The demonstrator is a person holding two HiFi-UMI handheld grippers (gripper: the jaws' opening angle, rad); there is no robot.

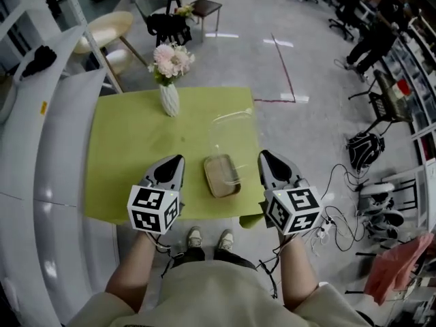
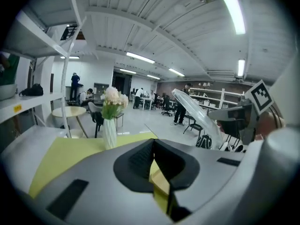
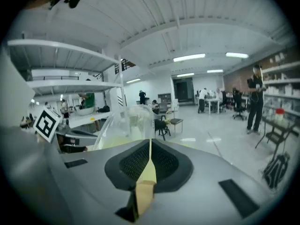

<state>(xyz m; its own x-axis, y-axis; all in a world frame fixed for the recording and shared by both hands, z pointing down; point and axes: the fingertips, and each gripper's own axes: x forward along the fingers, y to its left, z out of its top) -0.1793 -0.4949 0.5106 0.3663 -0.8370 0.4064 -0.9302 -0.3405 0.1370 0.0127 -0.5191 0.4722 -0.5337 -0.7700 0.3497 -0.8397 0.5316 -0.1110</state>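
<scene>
A person stands at the near edge of a green table [image 1: 122, 148], a gripper in each hand, seen from above.

The left gripper [image 1: 176, 162] hovers over the table's near part, its tip pointing away from the person. Its own view [image 2: 153, 146] shows the jaws pressed together with nothing between them; only a sliver of green table shows through the seam.

Farther back, left of centre, a white vase [image 1: 169, 99] holding pale pink flowers [image 1: 172, 60] stands upright on the table.

Between the two grippers, near the table's front edge, lies a shallow tan box [image 1: 221, 176]. Its clear lid [image 1: 231, 131] is hinged open and stands tilted up behind it. Neither gripper touches the box; each is just beside it.

The right gripper [image 1: 264, 157] hovers at the box's right, by the table's right edge. Its own view [image 3: 149, 156] shows the jaws closed on nothing, with the lid ahead to the left.

On the floor well to the right lies a dark backpack [image 1: 364, 148].
</scene>
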